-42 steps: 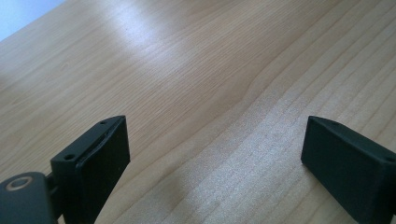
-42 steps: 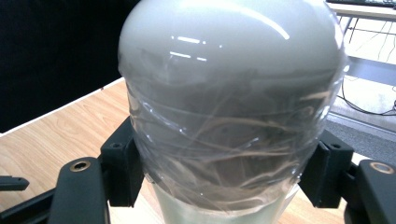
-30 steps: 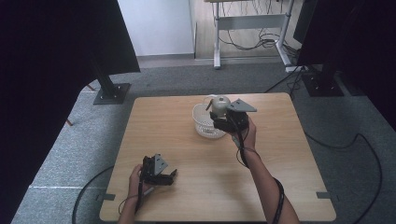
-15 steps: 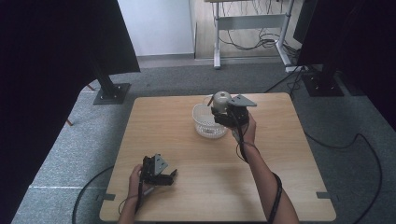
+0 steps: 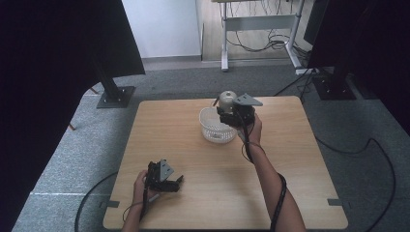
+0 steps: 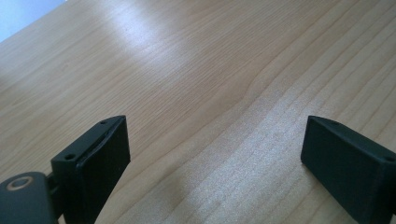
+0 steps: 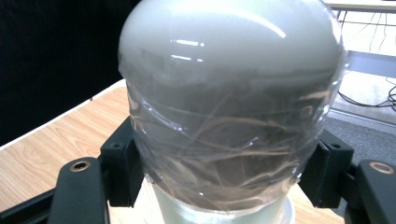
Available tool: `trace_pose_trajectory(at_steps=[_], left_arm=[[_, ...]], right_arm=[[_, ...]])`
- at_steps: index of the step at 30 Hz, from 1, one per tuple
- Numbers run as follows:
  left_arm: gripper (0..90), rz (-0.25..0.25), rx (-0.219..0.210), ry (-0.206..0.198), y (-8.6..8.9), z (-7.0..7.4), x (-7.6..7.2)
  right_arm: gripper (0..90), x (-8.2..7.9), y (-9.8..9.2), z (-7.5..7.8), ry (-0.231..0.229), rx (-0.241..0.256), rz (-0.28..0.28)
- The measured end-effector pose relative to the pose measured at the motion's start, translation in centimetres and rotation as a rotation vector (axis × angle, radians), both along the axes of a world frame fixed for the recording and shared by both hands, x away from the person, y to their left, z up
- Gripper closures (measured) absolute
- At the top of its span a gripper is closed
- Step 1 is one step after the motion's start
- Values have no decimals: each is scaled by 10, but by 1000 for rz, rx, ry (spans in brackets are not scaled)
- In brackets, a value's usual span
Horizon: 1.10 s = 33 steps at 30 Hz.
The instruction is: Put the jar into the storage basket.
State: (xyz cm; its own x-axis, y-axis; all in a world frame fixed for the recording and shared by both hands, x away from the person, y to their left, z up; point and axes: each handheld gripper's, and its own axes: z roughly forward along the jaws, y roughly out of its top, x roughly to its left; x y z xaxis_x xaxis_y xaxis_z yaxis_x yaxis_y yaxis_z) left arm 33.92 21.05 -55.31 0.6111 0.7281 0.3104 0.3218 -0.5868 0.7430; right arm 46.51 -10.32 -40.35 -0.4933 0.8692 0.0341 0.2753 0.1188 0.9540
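Observation:
My right gripper (image 5: 227, 108) is shut on a grey dome-shaped object (image 5: 226, 98) wrapped in clear film, held in the air just above the far rim of a white mesh basket (image 5: 216, 126). Close up in the right gripper view, the grey dome-shaped object (image 7: 231, 102) sits between both jaws, with the basket's rim (image 7: 196, 215) just below it. My left gripper (image 5: 175, 182) rests low over the table's near left part, open. In the left gripper view its jaws stand wide apart over bare wood (image 6: 210, 84) with nothing between them.
The wooden table (image 5: 300, 159) has open surface to the right and front. A dark stand base (image 5: 115, 96) sits on the floor past the far left corner. A desk frame with cables (image 5: 261, 29) stands farther back.
The right gripper has lifted the wrapped dome slightly higher above the basket. The left gripper has stayed put.

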Motion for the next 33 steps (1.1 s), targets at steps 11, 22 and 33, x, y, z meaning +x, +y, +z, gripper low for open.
trace_pose_trajectory(at_steps=[11, 22, 33], left_arm=[[76, -1, 1, -1, 0, 0, 0], [77, -2, 1, -3, 0, 0, 0], [77, -3, -1, -2, 0, 0, 0]], right_arm=[[280, 17, 12, -6, -8, -25, 5], [280, 33, 26, -31, 16, -75, 20], [280, 42, 26, -56, 62, -79, 1]])
